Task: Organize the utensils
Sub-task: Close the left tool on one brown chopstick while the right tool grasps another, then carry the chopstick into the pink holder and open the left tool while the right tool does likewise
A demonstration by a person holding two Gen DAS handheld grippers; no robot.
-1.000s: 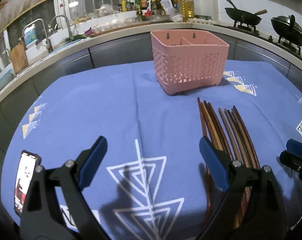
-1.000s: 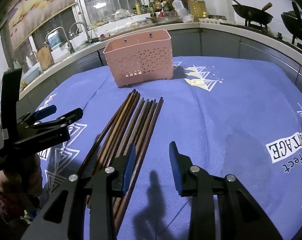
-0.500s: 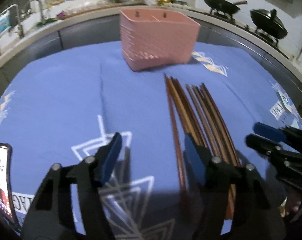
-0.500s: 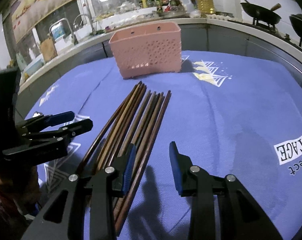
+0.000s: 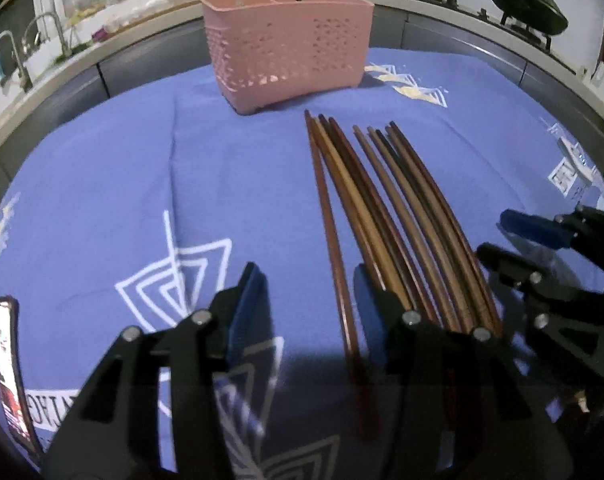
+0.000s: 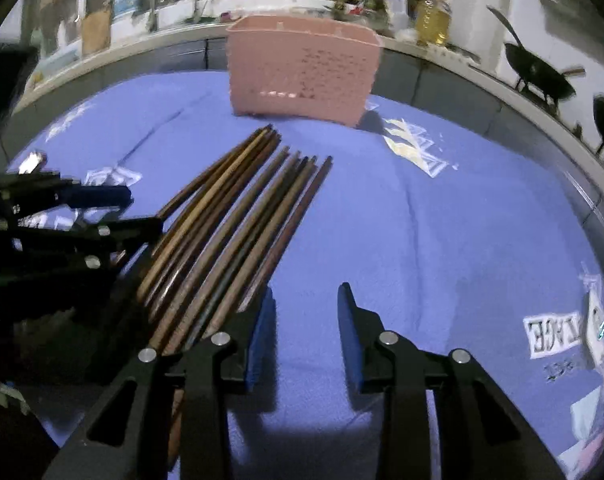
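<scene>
Both grippers [image 5: 307,294] [image 6: 303,312] have fingers wide, empty. Chopsticks [image 5: 385,208] look light, stiff, slippery; I'd pinch near the thick ends.

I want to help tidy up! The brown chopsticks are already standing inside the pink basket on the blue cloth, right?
Not quite. The chopsticks lie flat on the blue cloth in front of the pink basket, not inside it. The left wrist view shows this.
</scene>
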